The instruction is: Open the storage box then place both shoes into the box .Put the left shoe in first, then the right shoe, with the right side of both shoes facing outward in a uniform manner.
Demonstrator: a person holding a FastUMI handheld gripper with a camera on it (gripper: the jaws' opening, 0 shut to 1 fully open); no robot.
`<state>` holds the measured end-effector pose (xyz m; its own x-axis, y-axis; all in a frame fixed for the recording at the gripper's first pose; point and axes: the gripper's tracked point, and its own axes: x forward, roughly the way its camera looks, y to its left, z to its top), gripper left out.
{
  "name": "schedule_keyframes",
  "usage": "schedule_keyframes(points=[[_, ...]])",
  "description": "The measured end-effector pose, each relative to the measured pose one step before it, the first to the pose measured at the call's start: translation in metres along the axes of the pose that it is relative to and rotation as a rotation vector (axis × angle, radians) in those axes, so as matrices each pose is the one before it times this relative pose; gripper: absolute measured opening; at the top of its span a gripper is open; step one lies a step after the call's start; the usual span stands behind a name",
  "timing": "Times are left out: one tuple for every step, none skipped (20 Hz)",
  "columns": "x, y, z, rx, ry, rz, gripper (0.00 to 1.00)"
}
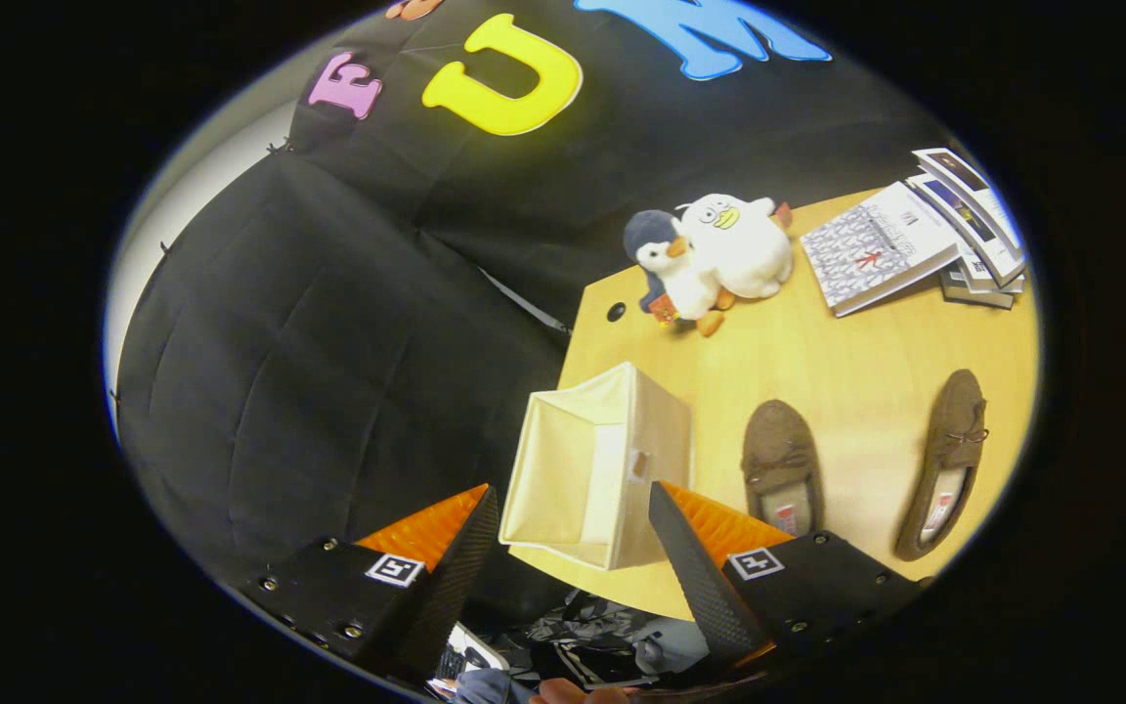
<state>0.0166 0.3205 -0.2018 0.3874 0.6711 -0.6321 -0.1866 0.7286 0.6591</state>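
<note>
In the gripper view we take the storage box (594, 469) as our landmark: a cream fabric box, open, standing at the near corner of a pale wooden table (817, 362), its open side turned toward the black cloth wall (328, 323) that hangs beside and behind the table. Our gripper (573, 533) hangs with its fingers spread wide and grasping nothing; the box sits just ahead of them, in line with the gap between them, and we see no contact with either finger. Beside the box, on the side away from the wall, lies the first brown shoe (782, 467), close to the box but apart from it, and farther out on that same side lies the second brown shoe (950, 460), well apart from the first. Beyond the box, toward the back of the table, two plush toys (714, 256) lean together, a grey-headed penguin and a white bird. Farther from the box again, at the far corner, a stack of books and magazines (925, 235) lies fanned out. A small dark hole (616, 312) marks the tabletop between the box and the toys. Below the table's near edge we make out a dark clutter (583, 636) we cannot identify, partly hidden by the fingers. We cannot tell left shoe from right.
</note>
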Motion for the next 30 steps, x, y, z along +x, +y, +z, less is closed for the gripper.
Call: schedule_keyframes(points=[[0.00013,-0.01154,-0.00174,-0.00012,0.00527,-0.02159,0.97],[0.00043,-0.01307,-0.00148,-0.00042,0.0064,-0.02108,0.97],[0.0026,-0.01238,-0.00154,-0.00709,0.00797,-0.02648,0.97],[0.00131,-0.0152,-0.00247,-0.01245,0.02195,-0.03404,0.97],[0.00182,-0.01711,-0.00846,-0.01195,0.03994,-0.04234,0.97],[0.00273,-0.0164,-0.00786,-0.0091,0.04708,-0.04233,0.97],[0.00214,-0.01018,-0.00429,-0.00547,0.02809,-0.03342,0.97],[0.00542,-0.01067,-0.00265,-0.00426,0.02459,-0.0298,0.97],[0.00573,-0.01029,-0.00277,-0.00146,0.01996,-0.02332,0.97],[0.0066,-0.00715,-0.0017,-0.00223,0.01555,-0.01525,0.97],[0.00613,-0.00667,-0.00271,0.00007,0.01918,-0.01568,0.97],[0.00653,-0.00672,-0.00158,-0.00483,0.01449,-0.01511,0.97],[0.00651,-0.00747,-0.00167,-0.00584,0.01646,-0.02059,0.97],[0.007,-0.00628,-0.00002,-0.00746,0.012,-0.02027,0.97],[0.00742,-0.00517,-0.00108,-0.00845,0.01351,-0.01431,0.97],[0.00761,-0.00359,-0.00066,-0.00895,0.01994,-0.01077,0.97],[0.00868,-0.00142,-0.00117,-0.00573,0.0195,-0.00159,0.97],[0.00752,-0.00232,-0.00043,-0.00907,0.01986,-0.0061,0.97],[0.00801,-0.00362,0.00083,-0.01492,0.01174,-0.01033,0.97],[0.00854,-0.00445,0.00098,-0.01504,0.01476,-0.01606,0.97],[0.00657,-0.00373,-0.00036,-0.00884,0.01412,-0.01756,0.97],[0.00729,-0.00196,0.00122,-0.00407,0.00879,-0.01366,0.97],[0.00781,-0.00388,0.00172,-0.00559,0.00722,-0.01504,0.96],[0.00773,0.00132,-0.00239,-0.00722,0.03058,0.00434,0.96],[0.00769,0.00164,-0.00191,-0.01081,0.01421,-0.00203,0.96],[0.00479,-0.00187,-0.00001,-0.02242,0.00613,-0.01946,0.94],[0.00534,-0.00401,0.00163,-0.01785,-0.00582,-0.02224,0.93],[0.00475,-0.00041,-0.00091,-0.00705,0.00685,-0.0031,0.92],[0.00325,0.00295,0.00142,0.00183,0.0084,0.01231,0.87],[0.00052,0.00415,-0.00156,0.0116,0.01448,0.01448,0.69]])
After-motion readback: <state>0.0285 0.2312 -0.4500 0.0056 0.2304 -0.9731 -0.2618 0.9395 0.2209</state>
